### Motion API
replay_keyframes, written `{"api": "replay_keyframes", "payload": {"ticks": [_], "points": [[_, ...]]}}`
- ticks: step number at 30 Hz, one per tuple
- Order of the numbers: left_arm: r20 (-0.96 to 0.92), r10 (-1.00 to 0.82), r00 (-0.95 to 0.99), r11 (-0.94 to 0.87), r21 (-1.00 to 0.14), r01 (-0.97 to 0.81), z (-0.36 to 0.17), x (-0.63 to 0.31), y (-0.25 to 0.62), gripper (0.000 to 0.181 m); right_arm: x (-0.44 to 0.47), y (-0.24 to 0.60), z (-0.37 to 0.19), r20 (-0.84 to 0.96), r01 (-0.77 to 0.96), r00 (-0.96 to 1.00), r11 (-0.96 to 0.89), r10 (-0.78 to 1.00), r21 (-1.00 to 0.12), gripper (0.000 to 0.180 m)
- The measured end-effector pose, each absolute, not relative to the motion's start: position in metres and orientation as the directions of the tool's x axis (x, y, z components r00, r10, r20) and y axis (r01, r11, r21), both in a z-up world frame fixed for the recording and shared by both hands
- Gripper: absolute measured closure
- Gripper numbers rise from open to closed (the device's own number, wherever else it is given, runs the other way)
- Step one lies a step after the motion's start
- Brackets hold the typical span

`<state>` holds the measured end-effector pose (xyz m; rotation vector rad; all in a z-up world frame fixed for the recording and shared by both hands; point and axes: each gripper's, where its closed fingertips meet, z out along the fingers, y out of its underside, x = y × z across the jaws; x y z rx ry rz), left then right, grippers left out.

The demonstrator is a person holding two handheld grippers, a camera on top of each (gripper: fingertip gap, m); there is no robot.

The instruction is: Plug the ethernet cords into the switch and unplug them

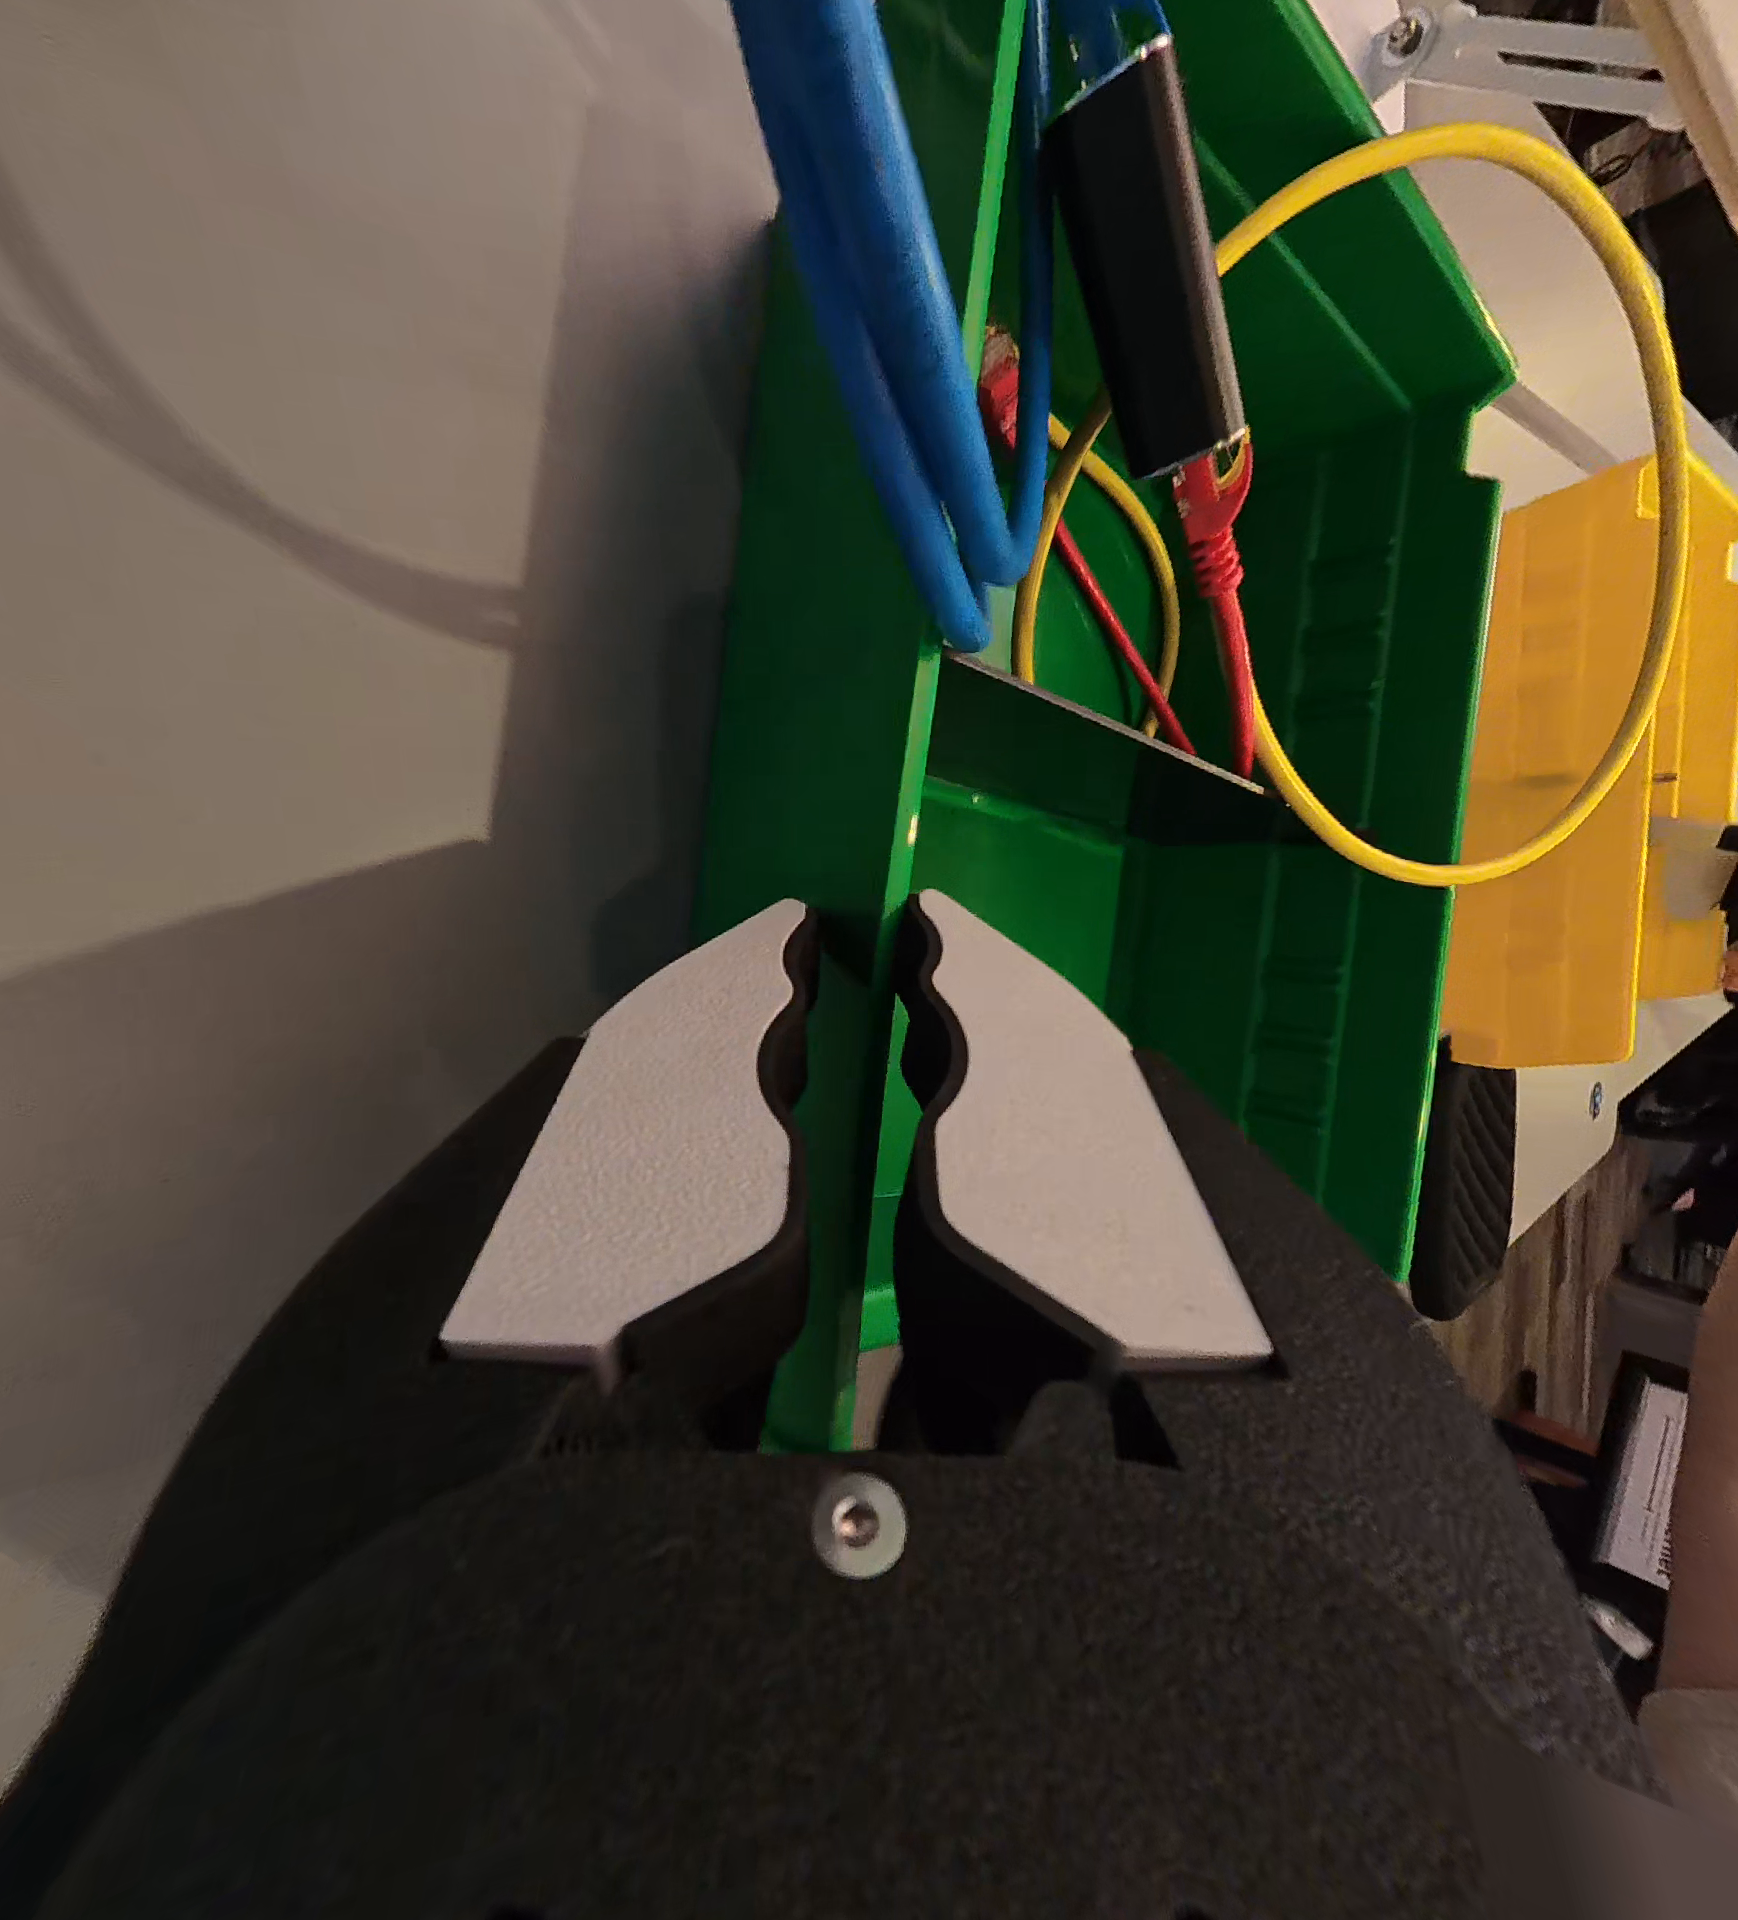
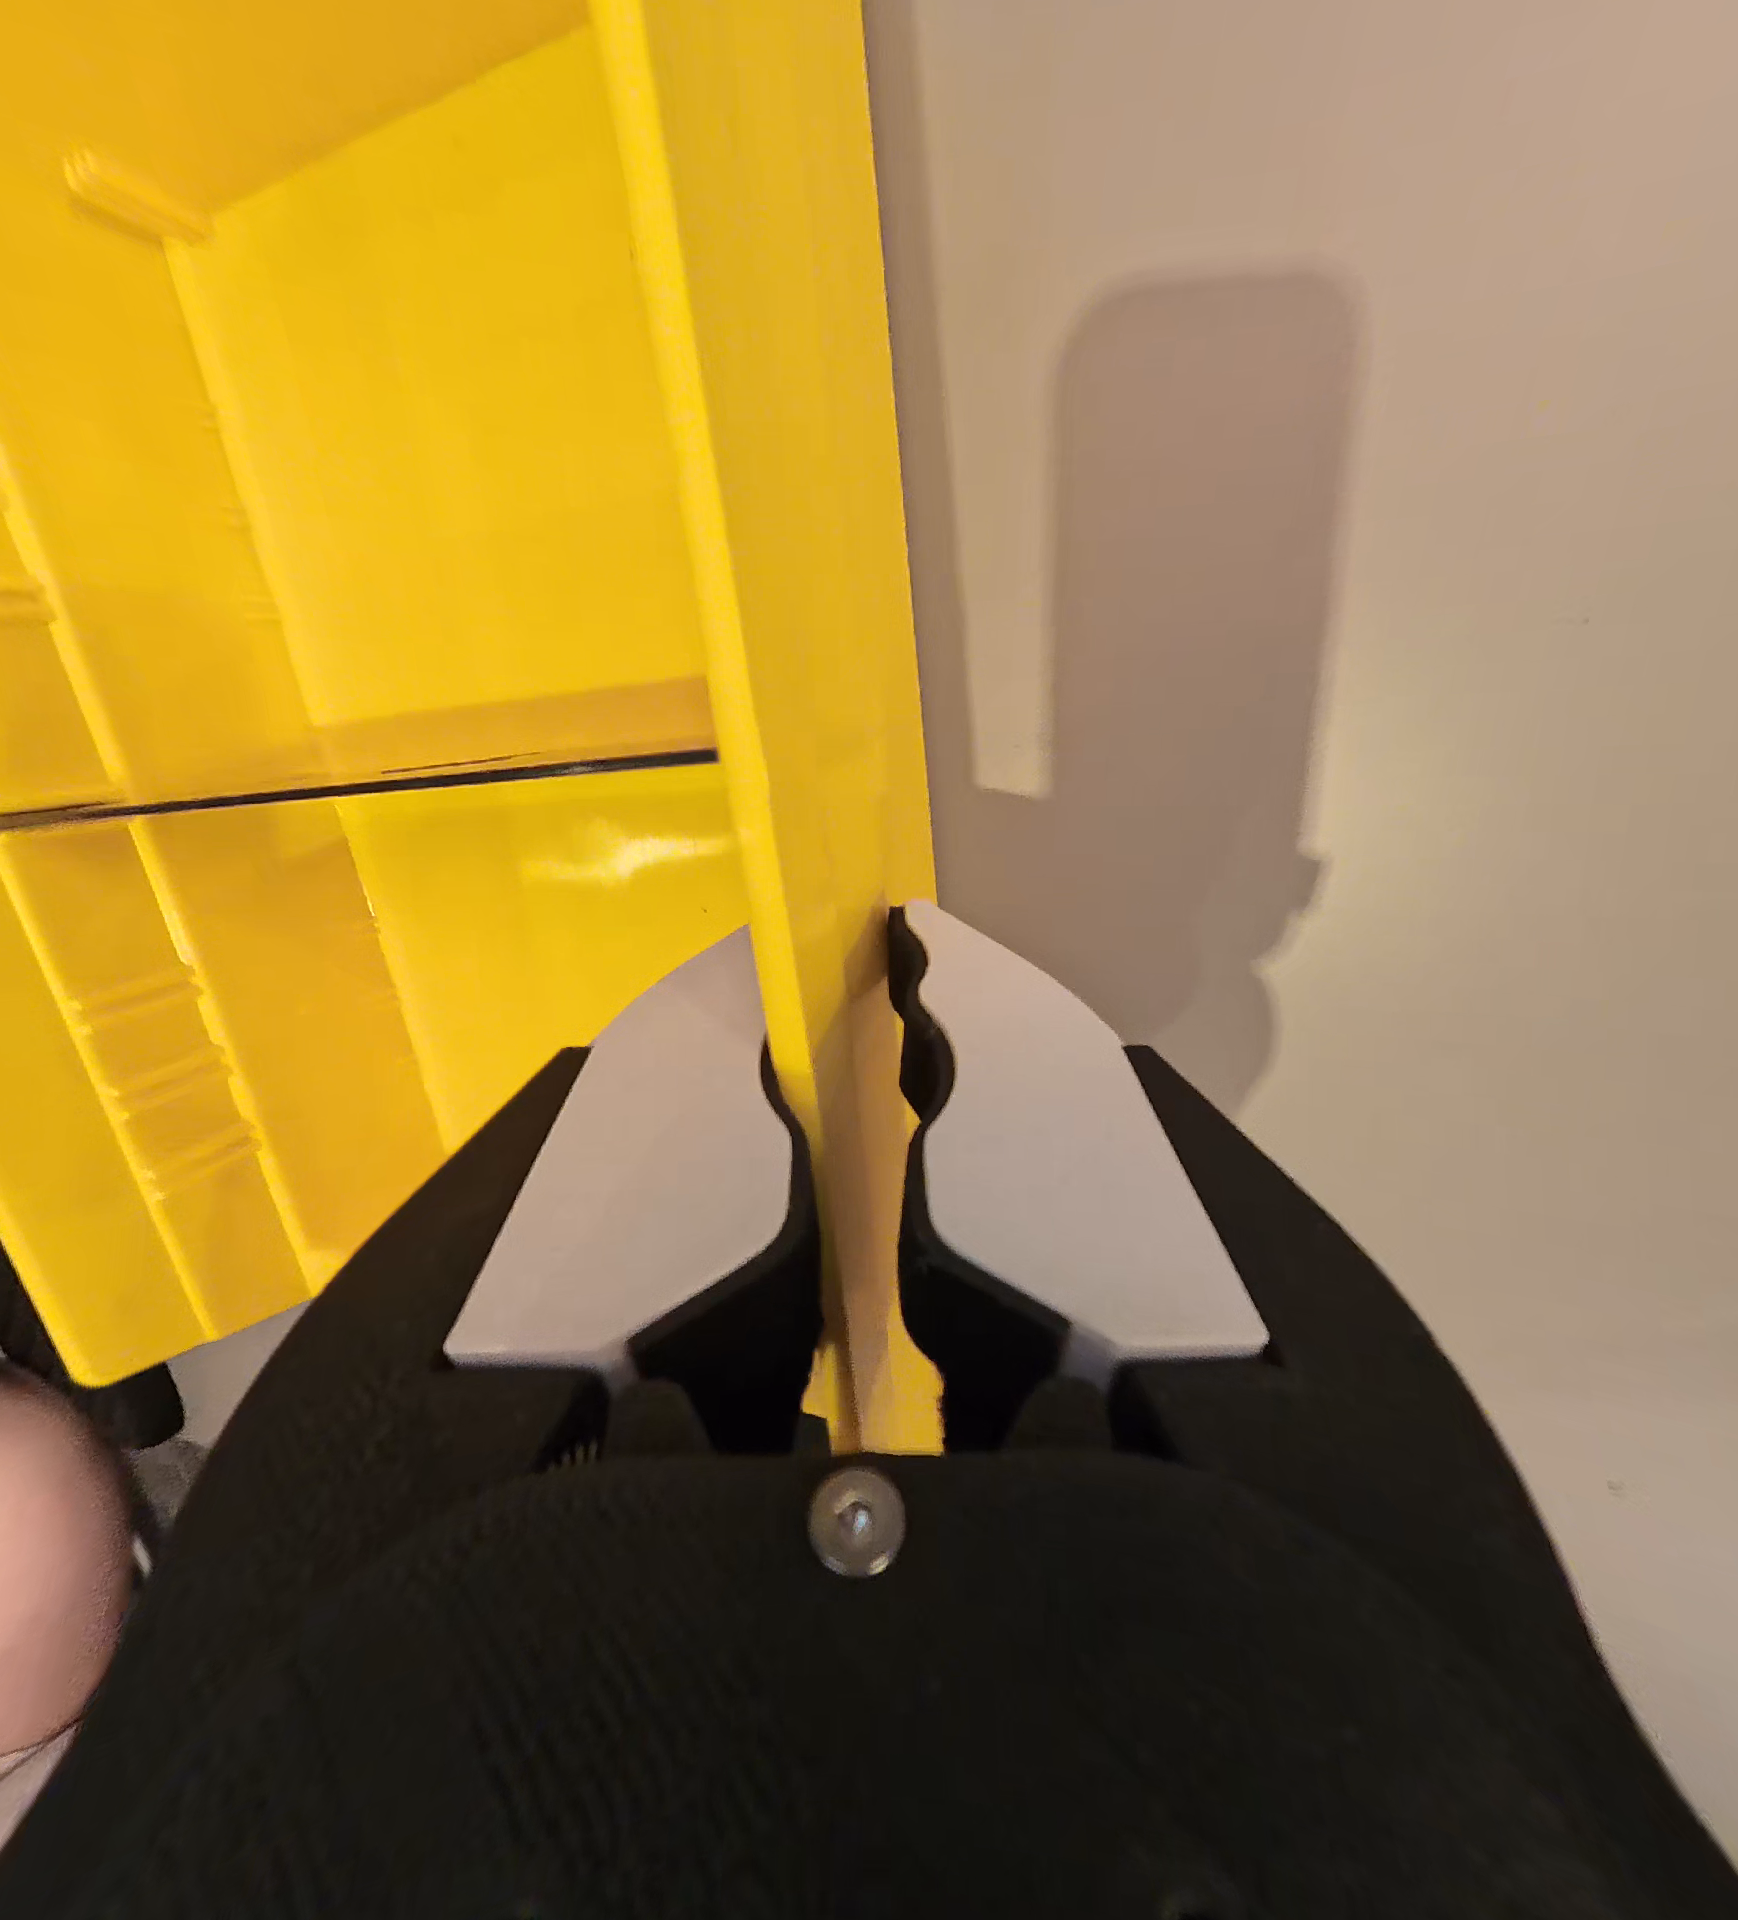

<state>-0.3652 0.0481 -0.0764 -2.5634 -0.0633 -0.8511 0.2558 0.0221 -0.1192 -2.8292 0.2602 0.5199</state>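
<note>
The left claw point(image 1: 857, 940) was clamped on the green bin's point(image 1: 1208, 935) wall — the switch point(image 1: 1145, 270) and cords point(image 1: 1213, 540) lay inside, straight ahead, long axis running away. The right claw point(image 2: 829, 997) pinched the yellow bin's point(image 2: 429, 468) wall — farther off.

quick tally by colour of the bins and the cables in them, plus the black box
green bin: 1
yellow bin: 1
blue cables: at least 2 strands, ends out of view
red cable: 1 clear, a second red plug may belong to it
yellow cable: 1
black box: 1
total: at least 7
</note>
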Motion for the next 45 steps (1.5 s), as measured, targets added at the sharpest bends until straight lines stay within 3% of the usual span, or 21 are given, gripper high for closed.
{"api": "replay_keyframes", "payload": {"ticks": [23,30,45], "points": [[0.675,0.113,0.730,-0.783,-0.392,0.483,-0.074,-0.421,0.043,0.165,0.267,0.023,-0.119,-0.401,-0.234,0.905,-0.953,-0.141,-0.194,0.165],[0.680,0.072,0.730,-0.852,-0.338,0.399,-0.075,-0.400,0.026,0.164,0.274,0.018,-0.119,-0.411,-0.255,0.898,-0.947,-0.157,-0.194,0.164],[0.643,-0.012,0.766,-0.892,-0.353,0.283,-0.075,-0.387,0.020,0.165,0.290,0.020,-0.119,-0.421,-0.312,0.882,-0.932,-0.212,-0.185,0.163]]}}
